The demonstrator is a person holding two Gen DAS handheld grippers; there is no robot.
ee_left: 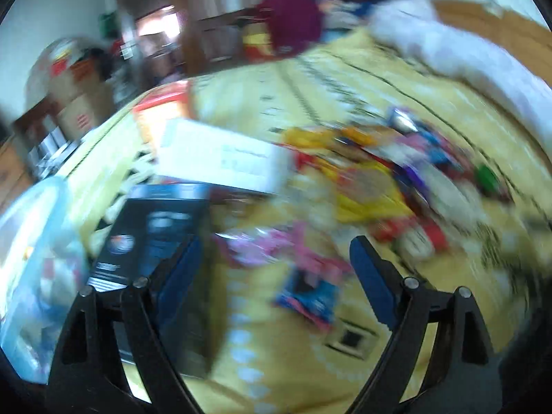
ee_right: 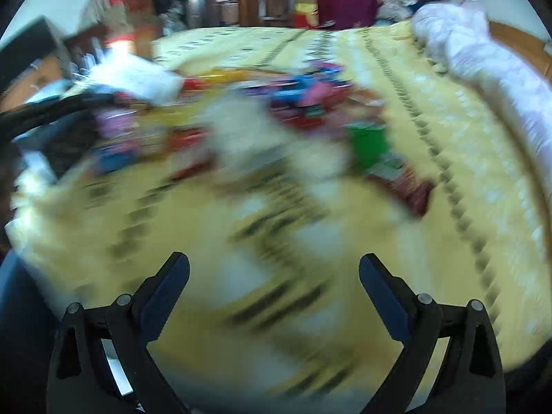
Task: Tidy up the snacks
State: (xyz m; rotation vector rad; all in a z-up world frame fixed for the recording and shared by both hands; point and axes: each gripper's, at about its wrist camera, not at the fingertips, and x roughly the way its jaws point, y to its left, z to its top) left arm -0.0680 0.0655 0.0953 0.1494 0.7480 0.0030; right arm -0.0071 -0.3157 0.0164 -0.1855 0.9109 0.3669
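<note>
A blurred heap of bright snack packets [ee_left: 379,179] lies mid-bed, too smeared for me to count; one pink-and-blue packet [ee_left: 303,293] lies apart, nearer me. My left gripper [ee_left: 276,252] hangs over it with jaws spread, grasping nothing. My right gripper [ee_right: 274,272] is likewise released, over bare cover. Only the left view shows one black box [ee_left: 155,234], one white box [ee_left: 224,158] and one clear blue plastic tub [ee_left: 31,269]. The right view shows a green packet [ee_right: 369,145] more plainly. Everything rests on a yellow patterned bedspread [ee_right: 431,131], a pale lilac quilt [ee_right: 483,55] bunched along its edge, in a cluttered room with wooden furniture behind.
</note>
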